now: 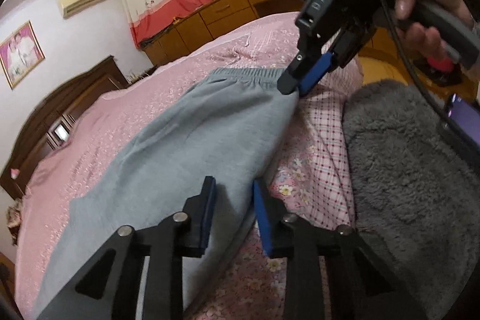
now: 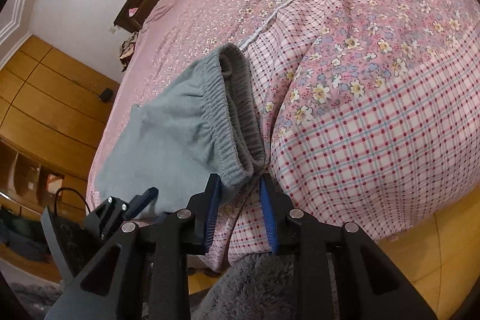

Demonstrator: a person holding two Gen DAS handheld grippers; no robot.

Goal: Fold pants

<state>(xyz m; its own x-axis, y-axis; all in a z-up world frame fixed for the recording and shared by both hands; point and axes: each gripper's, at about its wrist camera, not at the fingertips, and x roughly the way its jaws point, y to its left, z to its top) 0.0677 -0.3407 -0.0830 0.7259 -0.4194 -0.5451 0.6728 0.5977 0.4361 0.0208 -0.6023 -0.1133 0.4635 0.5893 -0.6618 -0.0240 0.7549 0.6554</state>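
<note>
From the left wrist view, the grey fleece pants point(image 1: 186, 140) lie stretched across the pink floral bedspread point(image 1: 90, 134), waistband at the far end. The left gripper point(image 1: 234, 215) stands spread, its blue pads on either side of the near edge of the fabric. Far right, the right gripper point(image 1: 295, 86) pinches the waistband corner.

From the right wrist view, the right gripper point(image 2: 240, 185) clamps the pants point(image 2: 168, 134) at the elastic waistband's near corner, beside a checked quilt point(image 2: 360, 140). The left gripper point(image 2: 144, 200) shows at near left; I cannot tell its state here.
</note>
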